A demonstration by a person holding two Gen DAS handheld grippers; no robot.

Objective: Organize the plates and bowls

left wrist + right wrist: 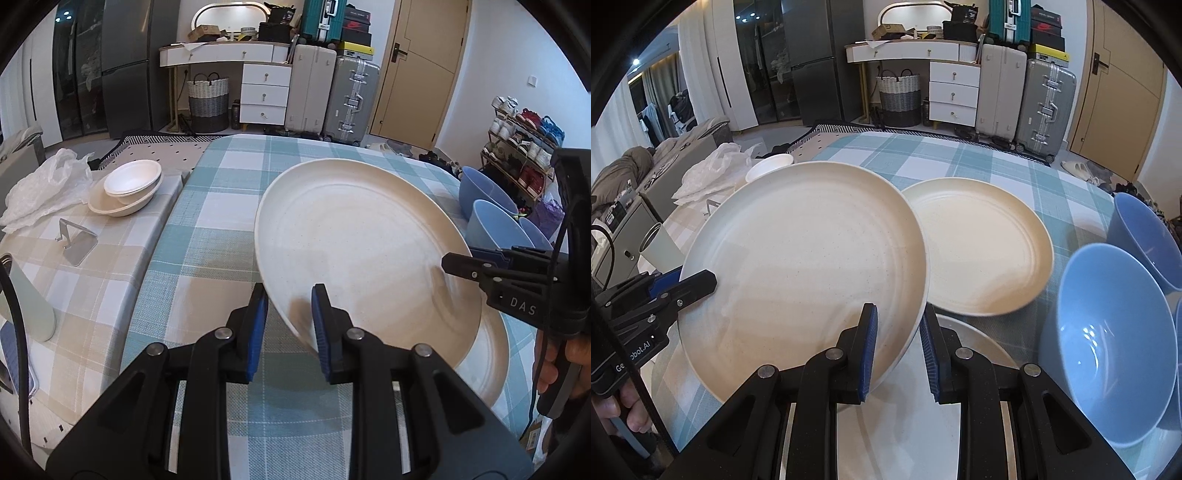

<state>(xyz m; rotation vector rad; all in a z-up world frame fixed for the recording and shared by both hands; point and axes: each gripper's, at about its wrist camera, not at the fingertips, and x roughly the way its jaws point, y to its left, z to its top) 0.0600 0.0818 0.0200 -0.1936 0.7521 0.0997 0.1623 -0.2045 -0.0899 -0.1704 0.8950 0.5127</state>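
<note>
Both the left tongs (pixel 290 325) and right tongs (pixel 899 347) are clenched on opposite rims of the tilted cream plate (pixel 805 266), held above another plate (pixel 975 369) on the worktop (pixel 207 236), so uneven pulling could twist it loose onto the blue bowls (pixel 1108 343).

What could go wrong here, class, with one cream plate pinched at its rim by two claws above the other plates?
1. The raised plate is tilted and pinched only at its rim by the left claw and right claw; uneven pulls could slip it loose.
2. If dropped, it might strike the plate beneath or the second plate.
3. The blue bowls stand close on the right; a swing could knock them.
</note>
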